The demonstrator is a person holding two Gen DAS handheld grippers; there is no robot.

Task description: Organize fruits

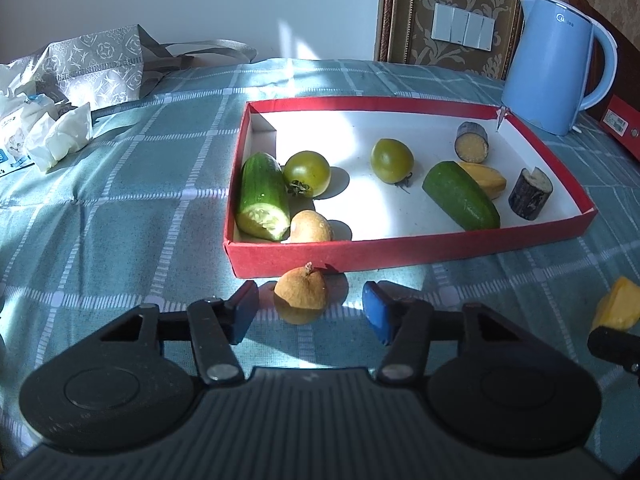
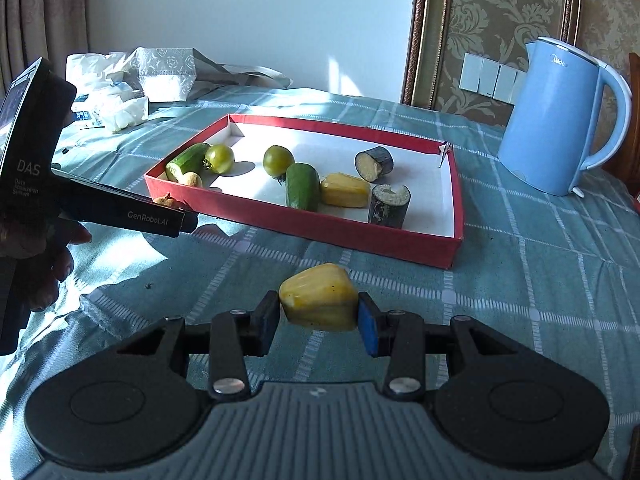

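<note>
Left wrist view: the left gripper [image 1: 310, 312] points down at a slant over the checked cloth on the desk [image 1: 120, 184], its blue pads either side of a small brown fruit [image 1: 302, 298] that sits just outside the near wall of the red box [image 1: 400, 250]. The pads show a gap on both sides, so nothing is gripped yet; the jaws stand at a middling width, set to take the fruit, I judge, for the short lift into the box.

In the right wrist view, the right gripper [image 2: 319, 322], likewise tilted down, is clamped on a yellow fruit piece [image 2: 318, 298], held clear of the cloth short of the box.

Farther off, the box holds cucumber pieces, two green tomatoes, another brown fruit, a yellow piece and two dark cut cylinders. A blue kettle [image 2: 556, 120] stands behind.
</note>
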